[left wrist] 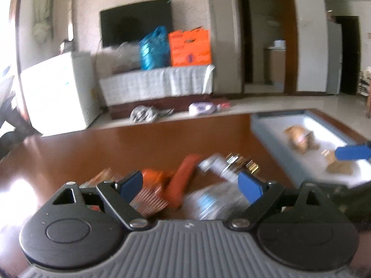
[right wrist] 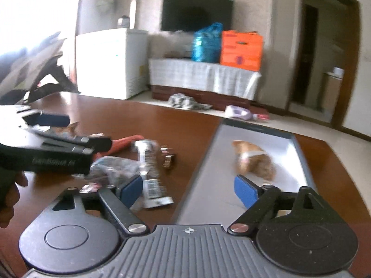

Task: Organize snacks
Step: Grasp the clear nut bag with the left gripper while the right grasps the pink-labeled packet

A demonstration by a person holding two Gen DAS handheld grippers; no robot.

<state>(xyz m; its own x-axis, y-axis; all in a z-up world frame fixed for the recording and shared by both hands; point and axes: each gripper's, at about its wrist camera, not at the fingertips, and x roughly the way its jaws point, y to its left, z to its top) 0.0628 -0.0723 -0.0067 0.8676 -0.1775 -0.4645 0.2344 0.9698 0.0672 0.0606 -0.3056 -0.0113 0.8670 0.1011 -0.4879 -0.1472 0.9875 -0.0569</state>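
Both tongs are standing apart and empty: my left gripper (left wrist: 192, 186) is hanging over the loose snacks (left wrist: 185, 185) to pick one, while my right gripper (right wrist: 188, 191) is straddling the tray (right wrist: 204, 185) edge, brown snack (right wrist: 254, 159) lying ahead.

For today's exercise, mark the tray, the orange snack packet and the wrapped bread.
tray (right wrist: 266, 131): right wrist view, far rim.
orange snack packet (left wrist: 183, 178): left wrist view, packet's middle.
wrapped bread (right wrist: 252, 159): right wrist view, loaf's middle.
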